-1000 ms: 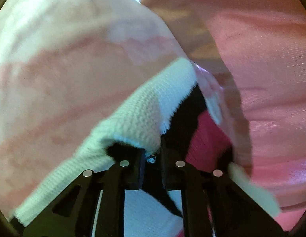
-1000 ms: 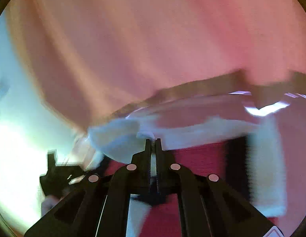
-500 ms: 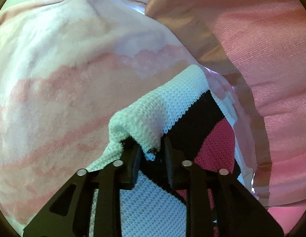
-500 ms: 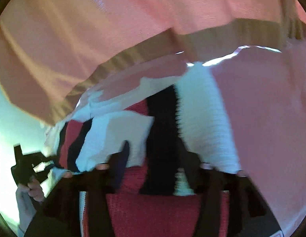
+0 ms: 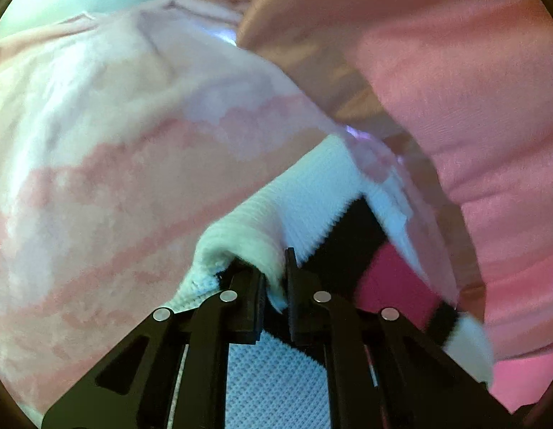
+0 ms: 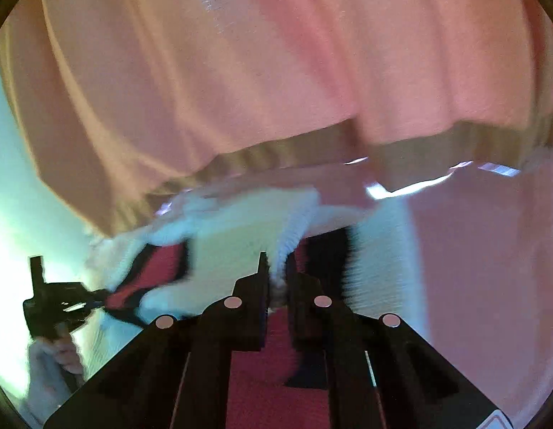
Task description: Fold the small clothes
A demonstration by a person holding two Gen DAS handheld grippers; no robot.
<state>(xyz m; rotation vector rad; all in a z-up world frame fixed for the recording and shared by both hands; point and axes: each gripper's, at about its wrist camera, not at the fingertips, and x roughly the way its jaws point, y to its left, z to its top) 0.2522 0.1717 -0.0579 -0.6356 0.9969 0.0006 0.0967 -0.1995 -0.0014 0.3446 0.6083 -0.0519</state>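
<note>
**Both grippers pinch the knit's edge**

We see the left gripper (image 5: 275,279) clamped narrowly on a bunched white edge of the striped knit garment (image 5: 312,211), which lies on a pale pink blanket (image 5: 115,150). Our right gripper (image 6: 277,279) pinches another white fold of it. A salmon cloth (image 6: 276,71) hangs close ahead — little open room; its tan hem nearly meets the knit.

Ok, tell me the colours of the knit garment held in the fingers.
White, black and deep pink blocks on the knit garment; clearest in the left wrist view.
</note>
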